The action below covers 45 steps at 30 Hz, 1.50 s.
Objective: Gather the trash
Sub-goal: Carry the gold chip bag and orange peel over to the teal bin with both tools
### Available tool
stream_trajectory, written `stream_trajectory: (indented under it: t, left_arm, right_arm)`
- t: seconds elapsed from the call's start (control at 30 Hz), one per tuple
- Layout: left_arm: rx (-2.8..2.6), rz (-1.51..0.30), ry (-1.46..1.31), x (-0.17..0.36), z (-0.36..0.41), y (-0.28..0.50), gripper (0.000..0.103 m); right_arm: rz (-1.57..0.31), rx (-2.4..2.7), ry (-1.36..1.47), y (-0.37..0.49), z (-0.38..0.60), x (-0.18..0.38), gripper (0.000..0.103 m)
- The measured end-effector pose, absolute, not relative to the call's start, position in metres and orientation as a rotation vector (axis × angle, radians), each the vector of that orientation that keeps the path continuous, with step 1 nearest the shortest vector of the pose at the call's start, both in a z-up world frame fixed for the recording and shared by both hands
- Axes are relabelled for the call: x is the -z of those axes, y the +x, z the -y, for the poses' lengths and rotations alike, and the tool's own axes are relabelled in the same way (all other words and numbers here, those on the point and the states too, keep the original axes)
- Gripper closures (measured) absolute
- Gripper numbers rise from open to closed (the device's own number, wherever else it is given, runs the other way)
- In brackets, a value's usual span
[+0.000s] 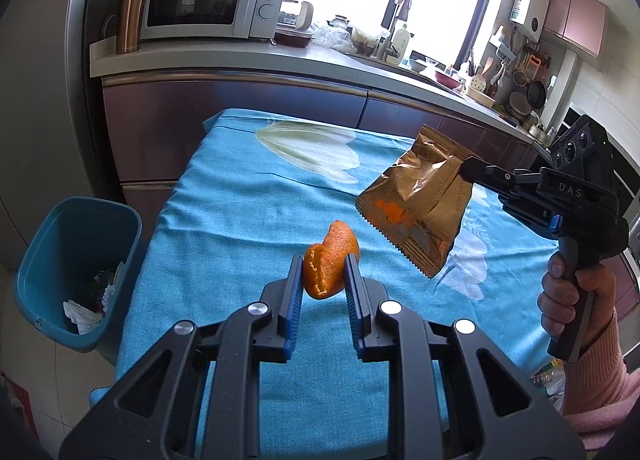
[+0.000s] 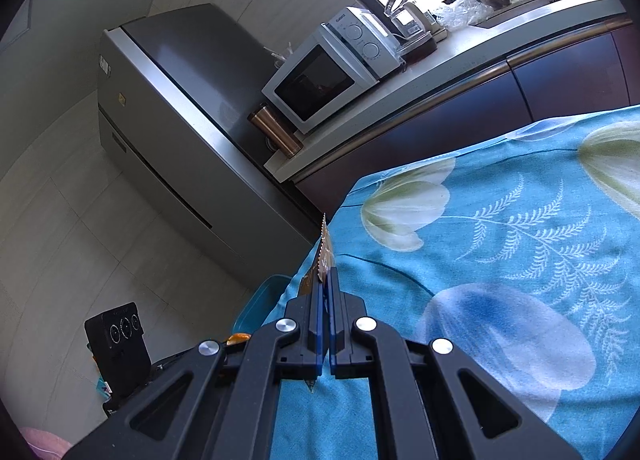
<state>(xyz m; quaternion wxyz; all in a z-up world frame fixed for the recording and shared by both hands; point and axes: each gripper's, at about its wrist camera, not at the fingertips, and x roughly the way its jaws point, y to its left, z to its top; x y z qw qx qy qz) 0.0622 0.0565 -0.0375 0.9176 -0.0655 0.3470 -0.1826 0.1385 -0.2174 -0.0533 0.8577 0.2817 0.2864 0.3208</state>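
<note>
My left gripper (image 1: 323,265) is shut on an orange peel (image 1: 329,264) and holds it above the blue flowered tablecloth (image 1: 224,196). My right gripper (image 1: 466,168) is shut on a crumpled brown snack wrapper (image 1: 416,200), which hangs in the air above the table's right side. In the right wrist view the wrapper (image 2: 325,256) shows edge-on, pinched between the closed jaws of the right gripper (image 2: 326,274). A teal trash bin (image 1: 76,272) with paper scraps inside stands on the floor left of the table; its rim (image 2: 260,300) peeks past the table edge.
A kitchen counter (image 1: 240,56) runs behind the table with a microwave (image 1: 208,0), a copper tumbler (image 1: 130,12) and dishes. A grey fridge (image 2: 168,120) stands to the left. The left gripper's body (image 2: 120,344) shows low in the right wrist view.
</note>
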Motion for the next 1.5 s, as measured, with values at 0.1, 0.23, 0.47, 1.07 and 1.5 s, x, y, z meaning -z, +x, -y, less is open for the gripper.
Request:
stream_trajectory:
  t: [0.1,0.23,0.47,1.07,1.5]
  left_arm:
    - [0.368,-0.709,-0.136,0.035,-0.061,0.059,0.082]
    - [0.356,-0.701,-0.138,0.033,-0.067,0.054,0.082]
    - [0.340,-0.686,-0.142,0.029,-0.076,0.046,0.082]
    - [0.295,-0.665,-0.154,0.024,-0.098,0.029,0.084]
    - [0.268,-0.651,-0.162,0.022,-0.109,0.024,0.086]
  right_arm:
    - [-0.602,-0.686,0.587,0.136,0.212,0.052,0.102]
    - [-0.604,-0.703,0.588,0.134,0.207,0.051,0.102]
    - [-0.607,-0.731,0.585,0.132,0.194,0.049,0.102]
    - [-0.630,-0.789,0.581,0.137,0.168,0.048,0.102]
    - [-0.641,-0.818,0.573,0.142,0.152,0.047,0.102]
